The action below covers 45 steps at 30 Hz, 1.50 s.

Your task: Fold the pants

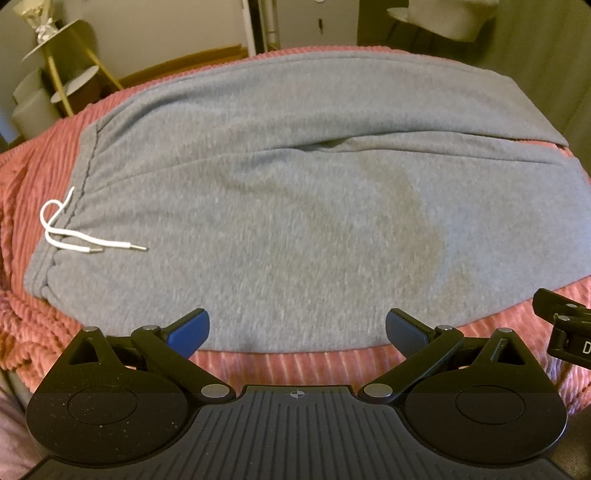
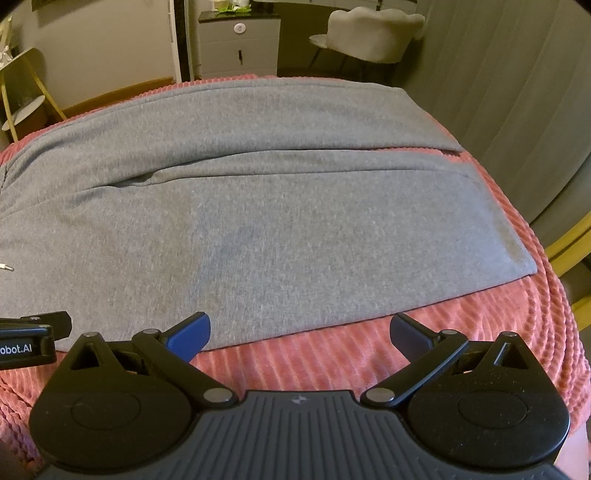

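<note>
A pair of grey pants (image 1: 295, 206) lay spread flat across a pink ribbed bedspread (image 1: 295, 363), and everything else took its place from them. At the left end of the pants sat the gathered waistband (image 1: 55, 236), with a white drawstring (image 1: 70, 236) looped over its edge and its two tipped ends resting on the grey cloth. From there the two legs ran rightward side by side, the farther leg (image 2: 258, 114) lying alongside the nearer one with a long seam line between them, and both ended at the hems (image 2: 513, 236) on the right end, where the bedspread showed beyond. The left gripper (image 1: 297, 332) hovered just off the near edge of the pants, toward the waistband half, its blue-padded fingers (image 1: 190, 330) spread wide apart with nothing between them; one pad overlapped the grey edge in view, though whether it touched could not be told. The right gripper (image 2: 299, 334) sat just beside it along the same near edge, toward the hem half, its jaws likewise spread wide and empty, over the strip of bedspread next to the pants. Beyond the far side of the pants stood a gold tiered stand (image 1: 62, 70) to the left, a grey cabinet (image 2: 238, 46) and a pale chair (image 2: 373, 33) to the right
</note>
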Available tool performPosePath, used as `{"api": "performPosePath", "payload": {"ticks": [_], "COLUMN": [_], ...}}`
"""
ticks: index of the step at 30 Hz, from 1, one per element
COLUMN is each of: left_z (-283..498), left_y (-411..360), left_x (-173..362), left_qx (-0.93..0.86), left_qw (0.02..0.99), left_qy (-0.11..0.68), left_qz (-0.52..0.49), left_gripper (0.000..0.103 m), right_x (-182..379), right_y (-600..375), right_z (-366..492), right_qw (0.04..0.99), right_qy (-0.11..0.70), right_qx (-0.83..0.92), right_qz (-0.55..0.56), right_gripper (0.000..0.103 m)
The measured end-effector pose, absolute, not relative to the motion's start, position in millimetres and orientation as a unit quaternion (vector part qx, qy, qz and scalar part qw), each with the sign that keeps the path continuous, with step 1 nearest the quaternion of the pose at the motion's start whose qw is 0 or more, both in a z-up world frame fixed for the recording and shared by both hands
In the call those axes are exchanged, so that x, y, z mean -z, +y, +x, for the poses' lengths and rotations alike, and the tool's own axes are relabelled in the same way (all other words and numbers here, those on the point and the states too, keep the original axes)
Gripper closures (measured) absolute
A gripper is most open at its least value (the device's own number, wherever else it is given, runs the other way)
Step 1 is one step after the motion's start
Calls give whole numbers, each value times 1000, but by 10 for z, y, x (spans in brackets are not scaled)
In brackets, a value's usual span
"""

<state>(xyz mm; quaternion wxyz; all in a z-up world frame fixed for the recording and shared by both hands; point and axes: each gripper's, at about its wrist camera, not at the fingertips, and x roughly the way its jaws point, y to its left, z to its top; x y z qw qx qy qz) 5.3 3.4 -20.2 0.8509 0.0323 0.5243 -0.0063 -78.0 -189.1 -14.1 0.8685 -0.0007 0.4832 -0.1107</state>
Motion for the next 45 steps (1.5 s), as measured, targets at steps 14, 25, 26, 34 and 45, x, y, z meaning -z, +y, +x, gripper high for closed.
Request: {"api": "performPosePath", "payload": {"ticks": [14, 25, 26, 34, 45], "left_z": [73, 95, 95, 123, 112], "left_y": [30, 19, 21, 13, 40], "left_x": [218, 245, 245, 269, 235], "left_qx": [6, 4, 4, 2, 6], "left_qw": [850, 849, 849, 849, 855], "left_qy": [526, 527, 527, 528, 517], "left_qz": [32, 34, 34, 35, 38], "left_gripper": [0, 0, 0, 0, 0], "right_x": [179, 238, 241, 288, 268], "right_y": [-1904, -1929, -1928, -1970, -2149], "right_z": [-738, -689, -686, -643, -670], "right_qw": [866, 863, 863, 858, 872], "right_qy": [488, 494, 494, 502, 477], "right_qx": [110, 108, 107, 105, 64], "right_qz": [4, 9, 8, 20, 85], "right_gripper": [0, 0, 0, 0, 0]}}
